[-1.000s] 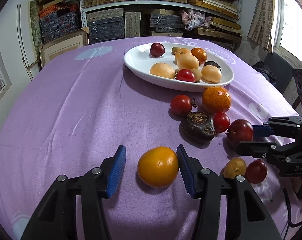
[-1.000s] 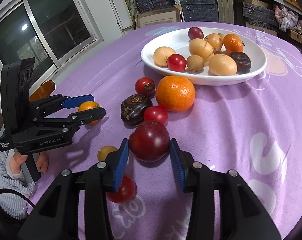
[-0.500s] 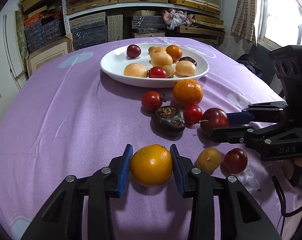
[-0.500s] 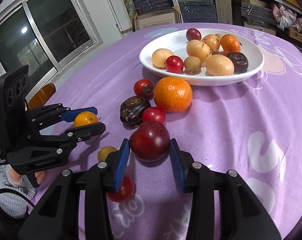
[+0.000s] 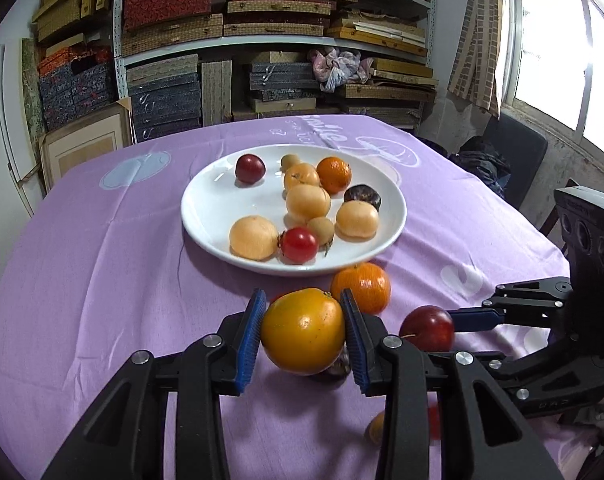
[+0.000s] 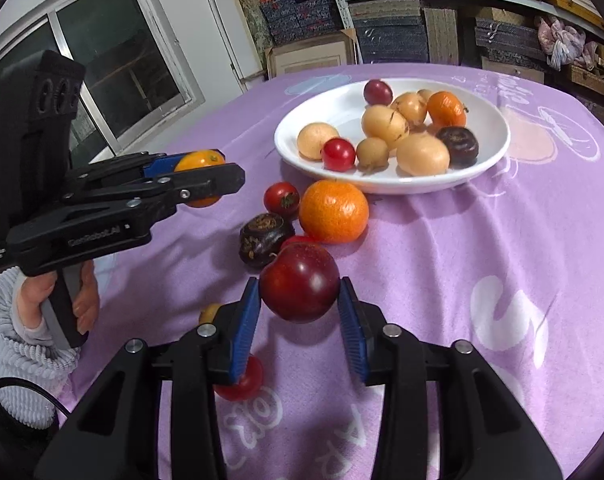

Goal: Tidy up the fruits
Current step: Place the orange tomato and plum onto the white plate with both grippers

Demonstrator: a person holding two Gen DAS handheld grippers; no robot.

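My left gripper point(image 5: 302, 300) is shut on a yellow-orange fruit point(image 5: 302, 330) and holds it above the purple cloth, short of the white plate point(image 5: 198, 224). The right wrist view shows that same left gripper point(image 6: 230, 170) with the fruit point(image 6: 200, 160) at the left. My right gripper point(image 6: 299, 286) is shut on a dark red plum point(image 6: 300, 280), also off the cloth. The plate point(image 6: 498, 148) holds several fruits. An orange mandarin point(image 6: 334, 210), a small red tomato point(image 6: 281, 198) and a dark brown fruit point(image 6: 264, 238) lie on the cloth before it.
A red tomato point(image 6: 242, 380) and a small yellow fruit point(image 6: 209, 312) lie under my right gripper. A hand in a grey sleeve point(image 6: 82, 300) grips the left tool. Shelves of boxes stand behind the table, and a dark chair point(image 5: 514, 160) at its far right.
The left jaws closed on the yellow-orange fruit and lifted it off the cloth toward the plate. The right gripper kept the plum and raised it slightly.
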